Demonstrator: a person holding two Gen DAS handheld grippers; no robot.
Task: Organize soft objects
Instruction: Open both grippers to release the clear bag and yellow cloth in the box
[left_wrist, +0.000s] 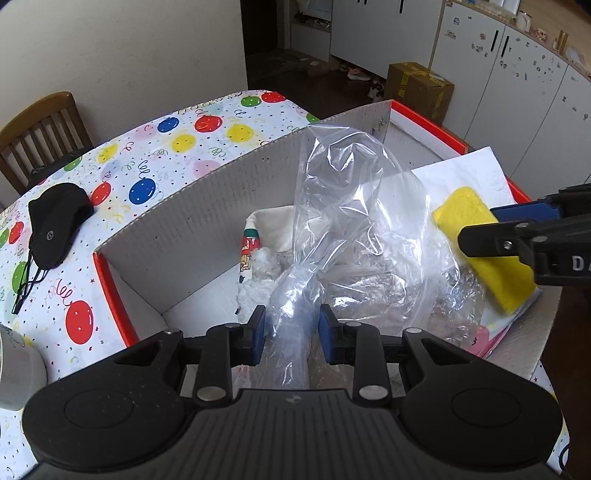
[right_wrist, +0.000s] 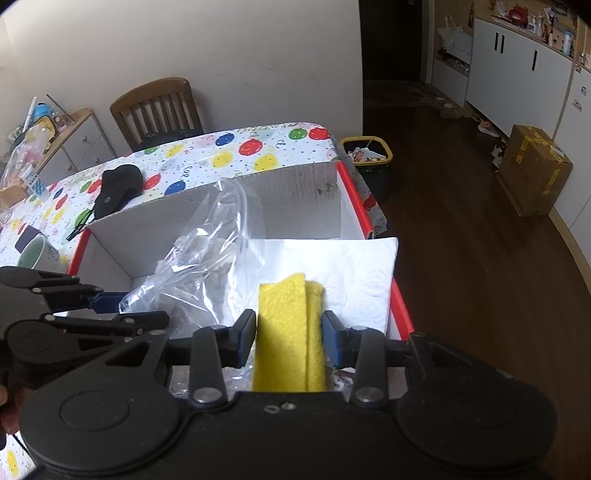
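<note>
My left gripper (left_wrist: 291, 326) is shut on the twisted neck of a clear plastic bag (left_wrist: 343, 206), which stands up inside a white cardboard box with red edges (left_wrist: 177, 221). The bag (right_wrist: 207, 258) also shows in the right wrist view, with the left gripper (right_wrist: 144, 306) beside it. My right gripper (right_wrist: 290, 339) is shut on a folded yellow cloth (right_wrist: 284, 332), held over a white paper towel (right_wrist: 354, 266) at the box's right side. From the left wrist view the yellow cloth (left_wrist: 476, 221) sits between the right gripper's fingers (left_wrist: 480, 243). A cream printed fabric (left_wrist: 273, 229) lies in the box.
A black pouch with cords (left_wrist: 55, 221) lies on the balloon tablecloth (left_wrist: 147, 147) left of the box. A mug (right_wrist: 35, 251) stands near the table's left edge. A wooden chair (right_wrist: 159, 107) is behind the table; a bin (right_wrist: 369, 155) and a carton (right_wrist: 532, 170) are on the floor.
</note>
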